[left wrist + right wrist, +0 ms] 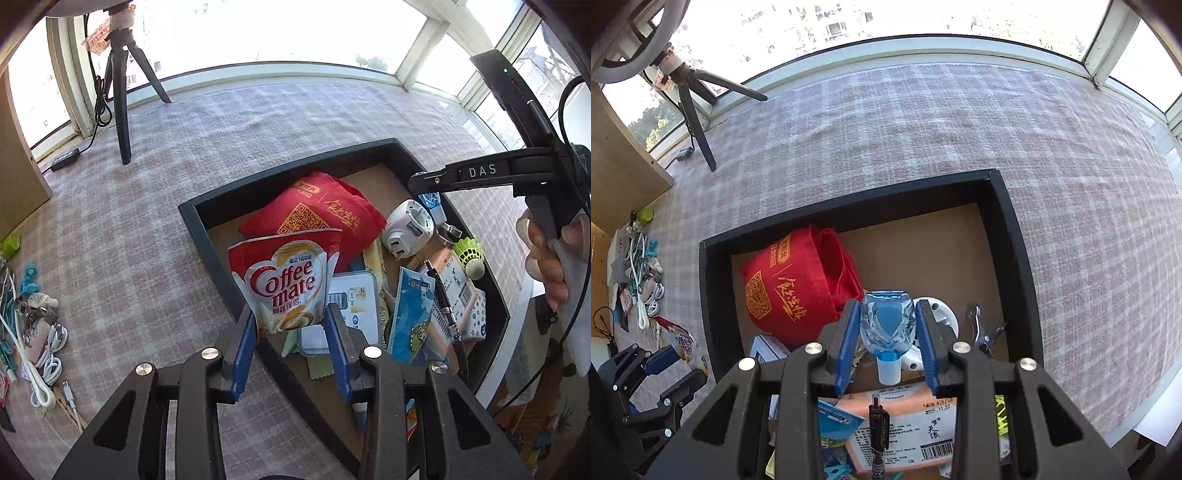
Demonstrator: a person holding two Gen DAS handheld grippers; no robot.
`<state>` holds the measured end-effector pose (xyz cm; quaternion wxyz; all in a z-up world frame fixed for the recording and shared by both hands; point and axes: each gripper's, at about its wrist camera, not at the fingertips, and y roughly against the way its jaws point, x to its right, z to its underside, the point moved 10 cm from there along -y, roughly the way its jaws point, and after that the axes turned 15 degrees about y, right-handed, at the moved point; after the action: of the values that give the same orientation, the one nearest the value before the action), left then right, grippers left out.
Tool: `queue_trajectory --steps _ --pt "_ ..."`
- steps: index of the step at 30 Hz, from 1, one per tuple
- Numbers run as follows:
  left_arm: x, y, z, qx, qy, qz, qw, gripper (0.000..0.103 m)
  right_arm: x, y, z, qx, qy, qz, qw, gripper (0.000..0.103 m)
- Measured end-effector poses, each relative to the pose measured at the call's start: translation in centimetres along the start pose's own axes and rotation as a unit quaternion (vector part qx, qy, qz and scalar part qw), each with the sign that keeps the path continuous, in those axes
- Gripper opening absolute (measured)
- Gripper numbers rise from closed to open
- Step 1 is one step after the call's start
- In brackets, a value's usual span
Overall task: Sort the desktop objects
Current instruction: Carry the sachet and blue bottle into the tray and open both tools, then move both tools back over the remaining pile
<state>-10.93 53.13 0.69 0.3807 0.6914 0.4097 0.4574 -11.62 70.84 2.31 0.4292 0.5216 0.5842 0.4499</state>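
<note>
Left hand-held gripper (291, 325), angled steeply down, is clamped on Coffee mate sachet (286, 282) over black tray's (207, 236) left wall. Right hand-held gripper (888, 341) (pointed nearly straight down) is closed w/ blue bottle (886, 325) held above tray interior, near red pouch (790, 291).

left wrist cam sits just behind the left gripper (291, 328), looking steeply down along its blue pads at the near-left edge of the black tray (207, 225) on the checked tablecloth (221, 133), close up. right wrist cam rides behind the right gripper (888, 338), also pointing steeply down, over the tray's middle. both views share the tray, red pouch (314, 214), tripod (122, 88) and windows (258, 33). each cam catches the other gripper at its frame edge.
</note>
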Motion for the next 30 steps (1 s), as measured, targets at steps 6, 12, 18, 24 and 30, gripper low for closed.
queue_trajectory --steps 6,12,18,24,30 --pt "3.0 -1.0 0.3 -0.005 -0.033 -0.010 0.9994 0.036 1.1 -0.3 0.7 -0.002 -0.010 0.001 1.000 0.030" --pt "4.4 -0.7 0.1 0.016 -0.065 -0.034 0.9972 0.064 1.3 -0.1 0.8 0.001 -0.005 0.018 1.000 0.037" --pt "3.4 0.2 -0.2 0.024 -0.051 -0.035 0.9978 0.064 0.4 0.4 0.6 0.007 0.003 0.012 1.000 0.037" --pt "0.4 1.0 -0.3 0.028 -0.021 -0.042 0.9985 0.064 -1.9 0.8 -0.5 0.018 0.021 0.000 1.000 0.037" --pt "-5.5 2.4 -0.3 0.038 0.028 -0.062 0.9969 0.064 -5.9 0.6 -2.2 0.021 0.058 -0.016 0.998 0.037"
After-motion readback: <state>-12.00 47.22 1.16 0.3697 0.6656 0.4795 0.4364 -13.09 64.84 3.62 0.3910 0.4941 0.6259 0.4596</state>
